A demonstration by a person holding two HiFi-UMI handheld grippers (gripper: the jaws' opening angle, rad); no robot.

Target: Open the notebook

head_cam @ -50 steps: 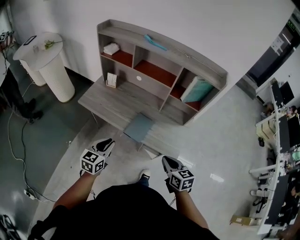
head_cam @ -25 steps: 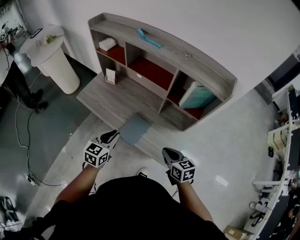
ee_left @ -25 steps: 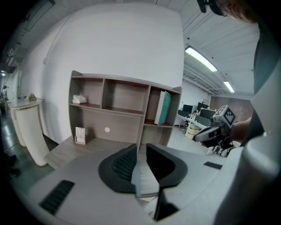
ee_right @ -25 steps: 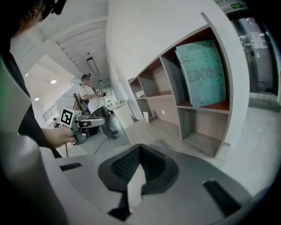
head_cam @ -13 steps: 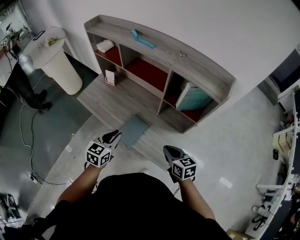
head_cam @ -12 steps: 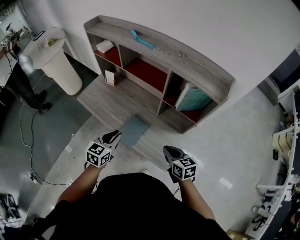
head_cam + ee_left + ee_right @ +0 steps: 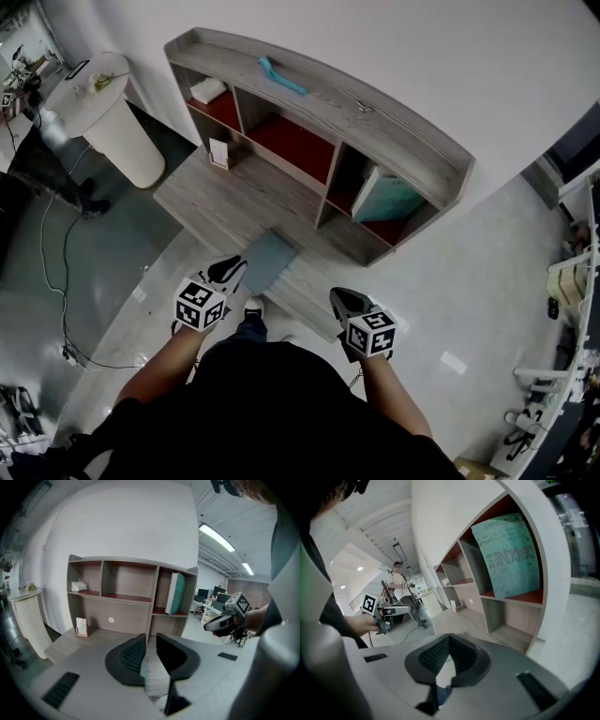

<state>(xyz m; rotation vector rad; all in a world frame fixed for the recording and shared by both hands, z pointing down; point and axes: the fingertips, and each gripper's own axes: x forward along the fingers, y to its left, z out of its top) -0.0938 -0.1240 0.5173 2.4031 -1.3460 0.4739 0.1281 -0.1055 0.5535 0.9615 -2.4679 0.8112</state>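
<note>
A closed grey-blue notebook (image 7: 265, 262) lies flat at the front edge of the wooden desk (image 7: 211, 199). In the head view my left gripper (image 7: 229, 269) hovers at the notebook's near left corner, apart from it. Its jaws stand a narrow gap apart with nothing between them, as the left gripper view shows (image 7: 150, 637). My right gripper (image 7: 340, 299) hangs off the desk's front, to the right of the notebook. In the right gripper view its tips (image 7: 449, 639) meet, holding nothing. Each gripper also shows in the other's view: the right gripper (image 7: 221, 622), the left gripper (image 7: 399, 609).
A shelf unit (image 7: 319, 98) stands on the desk, with a teal book (image 7: 389, 199) leaning in its right compartment, a white box (image 7: 208, 91) at the left and a teal object (image 7: 281, 77) on top. A card stand (image 7: 220, 153), white pedestal (image 7: 108, 117) and floor cables (image 7: 56, 272) lie left.
Both grippers have drifted forward toward the desk's front edge, the left one nearing the notebook's corner. A shoe now shows between the arms. Jaws look unchanged.
</note>
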